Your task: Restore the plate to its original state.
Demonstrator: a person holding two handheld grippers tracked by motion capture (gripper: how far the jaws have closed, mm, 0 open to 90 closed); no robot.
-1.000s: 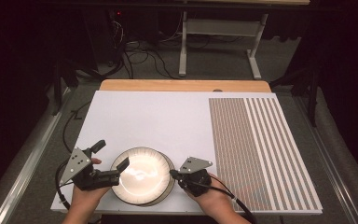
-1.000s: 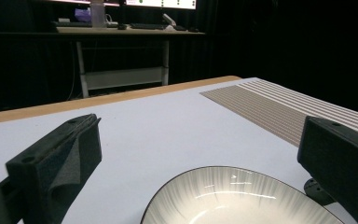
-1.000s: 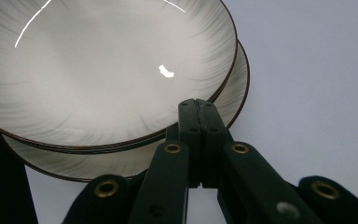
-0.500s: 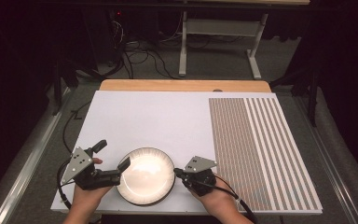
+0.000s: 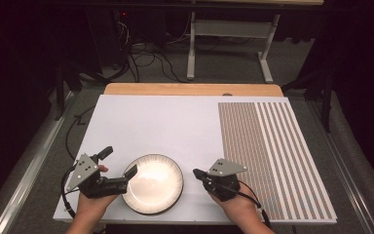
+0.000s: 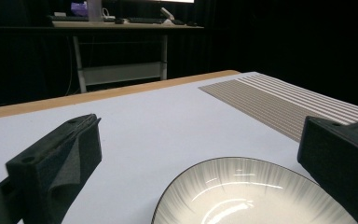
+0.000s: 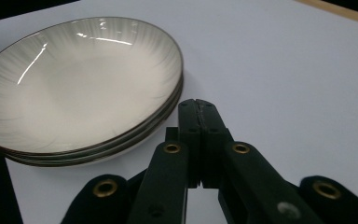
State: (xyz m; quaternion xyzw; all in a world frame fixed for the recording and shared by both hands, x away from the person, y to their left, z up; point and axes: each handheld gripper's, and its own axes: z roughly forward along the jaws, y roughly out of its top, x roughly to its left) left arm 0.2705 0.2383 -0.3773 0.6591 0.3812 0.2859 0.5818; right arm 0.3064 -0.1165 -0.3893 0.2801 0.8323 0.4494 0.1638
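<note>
High view: a stack of shallow plates (image 5: pixel 154 183) sits at the lower centre of the frame, on the near edge of the white board (image 5: pixel 175 126).
Plates: white with dark rims; the right gripper view shows three rims (image 7: pixel 74 84), one upon another, in the upper left of its frame.
Left gripper (image 5: pixel 119 166): lower left of the frame, jaws spread wide, one fingertip at the stack's left rim, nothing pinched; whether it touches I cannot tell.
Right gripper (image 5: pixel 196 172): lower centre-right, just beside the stack and apart from it, jaws pressed together on nothing.
Striped mat (image 5: pixel 268 146): right side of the board, well apart from the plates.
</note>
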